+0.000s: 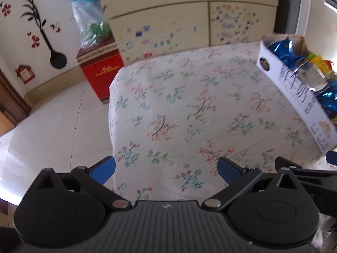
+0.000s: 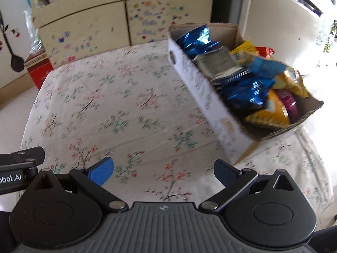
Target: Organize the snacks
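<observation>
A long white cardboard box (image 2: 202,86) lies at the right of the flower-print table (image 2: 118,109). It is full of snack packets: shiny blue bags (image 2: 246,92), a silver packet (image 2: 219,63), yellow bags (image 2: 269,113). In the left wrist view the same box (image 1: 294,88) runs along the right edge with blue bags (image 1: 282,52) inside. My left gripper (image 1: 166,168) is open over the table's near left part, holding nothing. My right gripper (image 2: 164,171) is open too, empty, just short of the box's near corner.
Behind the table stands a cream cabinet (image 1: 168,27) covered in stickers. A red box (image 1: 101,71) with a clear plastic bag (image 1: 92,23) on top sits on the pale tiled floor (image 1: 52,137) at the left. The table's left edge drops off near my left gripper.
</observation>
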